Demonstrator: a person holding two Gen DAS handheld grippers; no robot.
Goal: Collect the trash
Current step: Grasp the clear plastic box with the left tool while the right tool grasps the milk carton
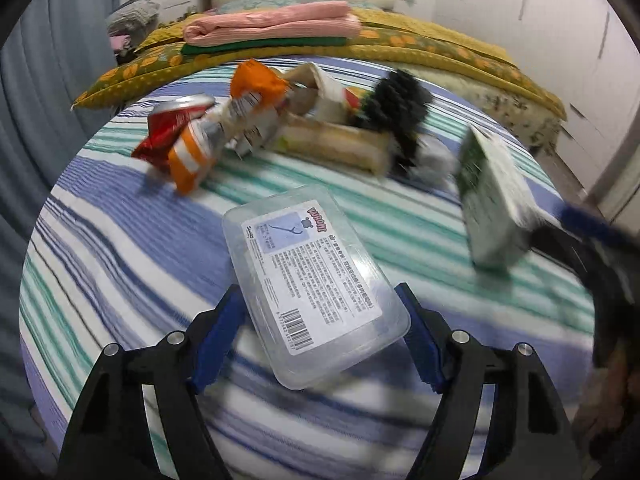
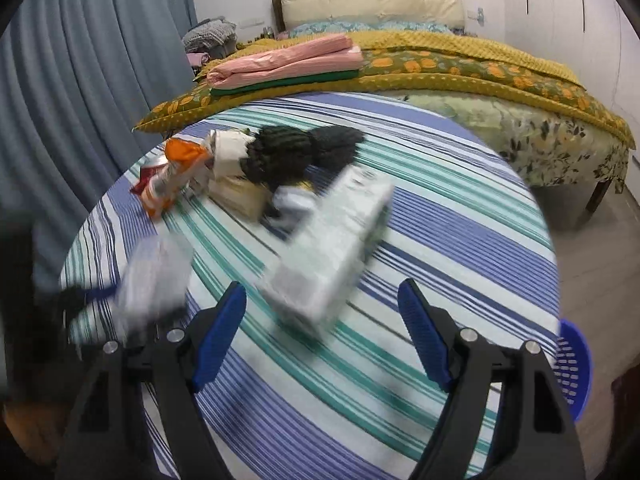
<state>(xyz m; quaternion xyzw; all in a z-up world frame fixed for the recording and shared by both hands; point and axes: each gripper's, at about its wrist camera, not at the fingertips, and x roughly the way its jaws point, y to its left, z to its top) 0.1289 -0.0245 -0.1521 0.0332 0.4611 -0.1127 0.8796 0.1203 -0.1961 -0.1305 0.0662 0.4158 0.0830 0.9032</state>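
Blurred, cut-off and hidden parts on the striped table

The green-and-white carton is smeared by motion, its print unreadable; the clear plastic box at near left is a pale blur. The blue basket is cut off at the right edge, and the trash pile overlaps, hiding its lower items.

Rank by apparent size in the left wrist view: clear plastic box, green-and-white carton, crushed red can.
1. Clear plastic box: largest, but it is also nearest the camera, so part of that is closeness.
2. Green-and-white carton: mid-sized, blurred.
3. Crushed red can: smallest, farthest back and partly hidden by the orange wrapper.
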